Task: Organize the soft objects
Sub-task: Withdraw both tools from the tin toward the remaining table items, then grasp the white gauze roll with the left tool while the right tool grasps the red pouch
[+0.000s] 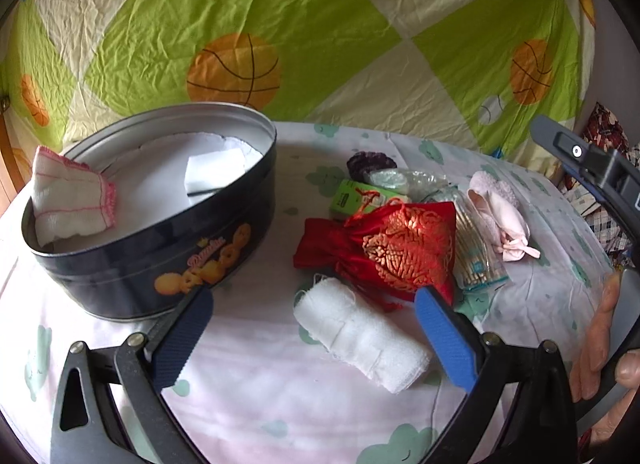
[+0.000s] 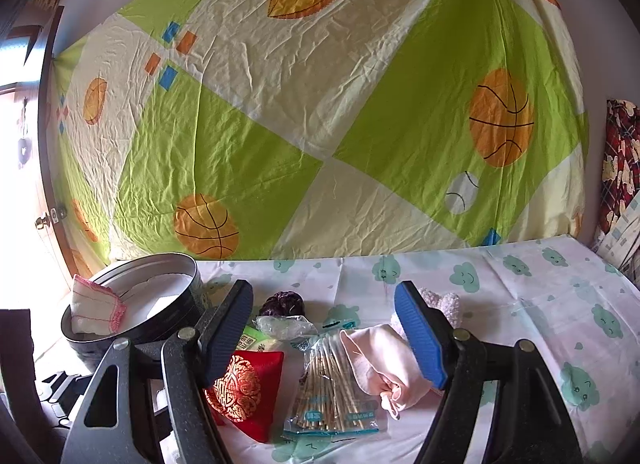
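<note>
One tin (image 1: pixel 160 260) holds two cloths; one gauze roll (image 1: pixel 360 336) and one red pouch (image 1: pixel 400 252) lie right; both grippers' fingers (image 1: pixel 188 336) gape empty.

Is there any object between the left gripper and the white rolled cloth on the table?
No. The white rolled cloth lies between the open fingers of the left gripper, and nothing visible blocks it. The red pouch lies just behind it.

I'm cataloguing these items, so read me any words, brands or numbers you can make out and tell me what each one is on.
Cookie tin: a curly pink brand word on its side, too blurred and partly hidden to read.
Green box: dark print, too small to read.
Bag of wooden sticks: teal label strip with print, too small to read.
Red pouch: a gold ornamental emblem, no readable word.
Nothing else carries text.
</note>
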